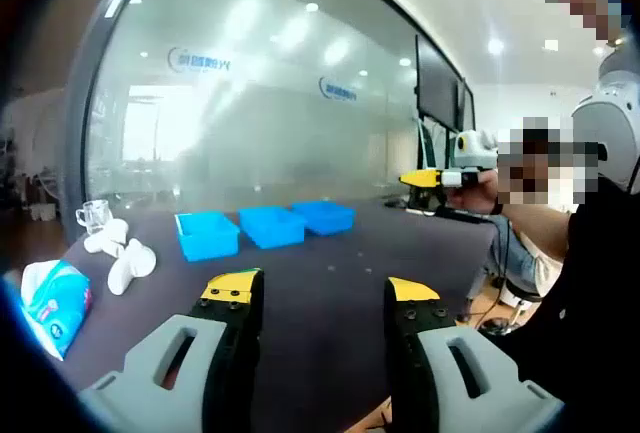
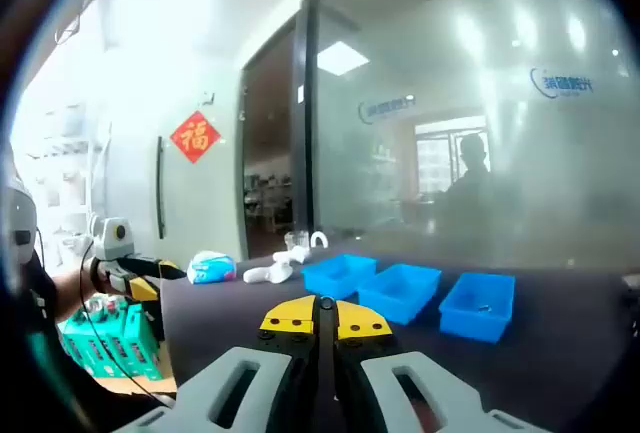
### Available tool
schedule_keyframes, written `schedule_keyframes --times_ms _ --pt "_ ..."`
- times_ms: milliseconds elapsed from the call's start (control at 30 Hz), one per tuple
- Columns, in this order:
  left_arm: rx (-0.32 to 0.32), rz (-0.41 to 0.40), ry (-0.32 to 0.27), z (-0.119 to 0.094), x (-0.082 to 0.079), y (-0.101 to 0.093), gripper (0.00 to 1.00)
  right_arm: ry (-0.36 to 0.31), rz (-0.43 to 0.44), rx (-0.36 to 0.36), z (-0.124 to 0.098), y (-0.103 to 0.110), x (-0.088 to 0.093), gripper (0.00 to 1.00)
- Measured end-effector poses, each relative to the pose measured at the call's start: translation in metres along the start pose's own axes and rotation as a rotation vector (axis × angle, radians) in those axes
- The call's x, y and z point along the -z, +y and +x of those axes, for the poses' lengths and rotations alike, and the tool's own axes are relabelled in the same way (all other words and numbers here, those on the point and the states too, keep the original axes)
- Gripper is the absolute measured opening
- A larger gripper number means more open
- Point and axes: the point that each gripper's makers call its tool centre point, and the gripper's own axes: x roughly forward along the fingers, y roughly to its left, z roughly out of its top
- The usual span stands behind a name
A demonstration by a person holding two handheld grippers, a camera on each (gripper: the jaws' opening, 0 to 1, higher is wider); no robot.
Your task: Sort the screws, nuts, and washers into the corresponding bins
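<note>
In the left gripper view, the left hand-held gripper (image 1: 325, 298) rises from 6 o'clock with its two yellow-tipped jaws standing well apart and nothing between them. It hangs over the near part of the dark bench (image 1: 330, 253). Beyond the jaw tips, toward 11 and 12 o'clock, three blue bins (image 1: 270, 226) stand in a row on the bench, close beside one another. Left of the bins, at about 9 o'clock, lie some white objects (image 1: 125, 258) with a small clear cup (image 1: 95, 216) just behind them, and nearer the edge at 8 o'clock a blue and white tissue pack (image 1: 55, 303). At 3 o'clock the right hand-held gripper (image 1: 425, 179) shows in a person's hand (image 1: 487, 185), yellow tip pointing toward the bins. A frosted glass wall (image 1: 260, 103) stands behind the bench.

In the right gripper view, the right hand-held gripper (image 2: 325, 318) rises from 6 o'clock with its yellow-tipped jaws pressed together, holding nothing visible. Past the tips, toward 1 and 2 o'clock, the same three blue bins (image 2: 405, 291) sit on the bench (image 2: 220, 313); a small dark item lies in the rightmost one, too small to identify. At 9 o'clock the left hand-held gripper (image 2: 165, 271) shows, off the bench edge, above a green crate (image 2: 105, 338). No loose screws, nuts or washers can be made out on the bench.
</note>
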Motion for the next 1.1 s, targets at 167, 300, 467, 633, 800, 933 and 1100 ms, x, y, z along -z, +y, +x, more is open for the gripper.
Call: schedule_keyframes --times_ms 167,300,467,633,800,933,1100 --pt "0.0 0.005 0.003 0.001 0.0 0.0 0.47 -0.03 0.018 0.028 -0.003 -0.004 -0.001 0.02" --pt "0.001 0.011 0.003 0.001 -0.002 -0.002 0.47 -0.051 0.033 0.043 -0.001 -0.008 -0.003 0.02" --pt "-0.004 0.015 0.002 0.001 -0.003 -0.001 0.47 -0.062 0.032 0.056 0.006 -0.014 -0.009 0.02" --pt "-0.008 0.013 -0.002 0.0 -0.004 0.0 0.47 -0.068 0.019 0.064 0.02 -0.021 -0.014 0.02" --pt "-0.012 0.012 -0.004 -0.002 -0.004 0.001 0.47 -0.062 -0.015 0.08 0.038 -0.029 -0.019 0.02" --pt "-0.014 0.009 -0.006 -0.003 -0.004 0.001 0.47 -0.059 -0.033 0.085 0.057 -0.035 -0.024 0.02" --pt "-0.019 0.011 -0.005 -0.003 -0.004 0.002 0.47 -0.049 -0.059 0.102 0.088 -0.046 -0.028 0.02"
